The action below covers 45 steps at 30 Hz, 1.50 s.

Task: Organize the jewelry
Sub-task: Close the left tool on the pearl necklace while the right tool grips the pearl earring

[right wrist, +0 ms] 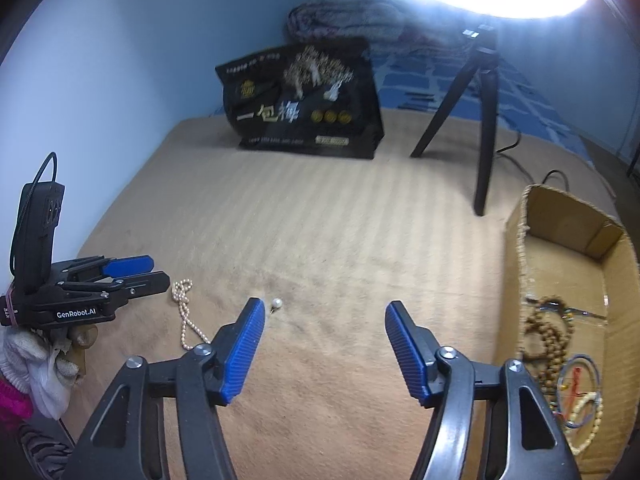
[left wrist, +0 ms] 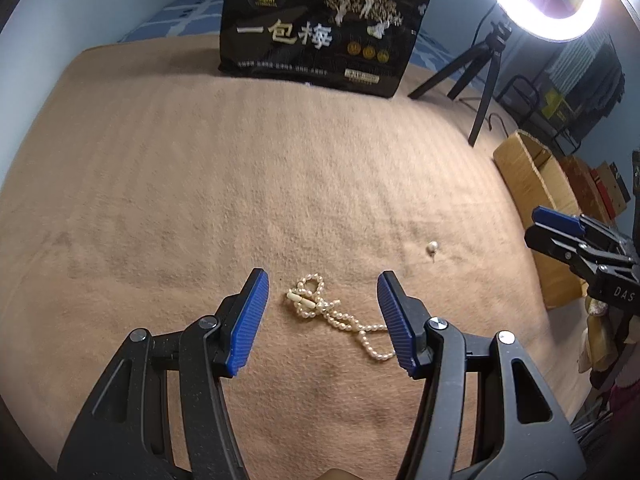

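A pearl necklace (left wrist: pixel 320 304) lies bunched on the tan blanket (left wrist: pixel 240 184), right between the blue pads of my left gripper (left wrist: pixel 322 273), which hangs just above it. Those jaws are open and the pads do not touch the pearls. A single pearl earring (left wrist: pixel 432 246) rests to the right of it. In the right wrist view my right gripper (right wrist: pixel 325 302) is open and empty over the blanket, and the earring (right wrist: pixel 276 303) lies just past its left fingertip. The necklace (right wrist: pixel 183 304) and the left gripper (right wrist: pixel 160 271) show at the left there.
An open cardboard box (right wrist: pixel 520 220) at the right edge holds wooden bead strings (right wrist: pixel 548 340) and thin bangles. A black snack bag (left wrist: pixel 320 28) stands at the back. A ring light's tripod (right wrist: pixel 484 140) stands back right. A gloved hand (right wrist: pixel 24 364) holds the left gripper.
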Each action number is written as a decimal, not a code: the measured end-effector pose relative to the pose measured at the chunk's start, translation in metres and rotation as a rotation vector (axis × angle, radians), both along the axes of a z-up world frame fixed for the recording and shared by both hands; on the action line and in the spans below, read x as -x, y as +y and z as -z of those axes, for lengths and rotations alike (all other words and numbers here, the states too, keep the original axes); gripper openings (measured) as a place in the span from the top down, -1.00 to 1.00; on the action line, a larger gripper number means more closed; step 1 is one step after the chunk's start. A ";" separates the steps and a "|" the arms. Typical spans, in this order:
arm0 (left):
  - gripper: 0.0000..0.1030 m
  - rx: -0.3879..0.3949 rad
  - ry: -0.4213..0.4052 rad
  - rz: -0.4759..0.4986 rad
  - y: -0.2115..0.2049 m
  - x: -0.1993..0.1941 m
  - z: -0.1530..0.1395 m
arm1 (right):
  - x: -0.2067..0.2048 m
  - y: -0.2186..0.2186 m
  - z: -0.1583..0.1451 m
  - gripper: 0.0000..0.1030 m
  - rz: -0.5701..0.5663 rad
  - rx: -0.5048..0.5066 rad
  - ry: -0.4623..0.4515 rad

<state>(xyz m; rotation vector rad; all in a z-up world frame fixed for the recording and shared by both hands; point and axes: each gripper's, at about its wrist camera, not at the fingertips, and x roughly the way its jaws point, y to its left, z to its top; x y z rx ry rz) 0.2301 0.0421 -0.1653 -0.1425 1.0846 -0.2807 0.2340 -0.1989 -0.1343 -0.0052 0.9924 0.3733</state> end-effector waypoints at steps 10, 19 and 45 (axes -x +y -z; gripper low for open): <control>-0.13 -0.034 0.019 0.051 -0.009 -0.003 0.021 | -0.018 0.018 0.017 -0.12 -0.013 -0.014 0.052; -0.12 -0.097 -0.013 0.098 -0.022 0.004 0.027 | -0.028 0.034 0.025 -0.10 -0.050 0.004 0.070; 0.52 -0.169 -0.077 0.118 -0.027 0.009 0.034 | -0.028 0.081 0.053 0.30 -0.158 0.146 0.026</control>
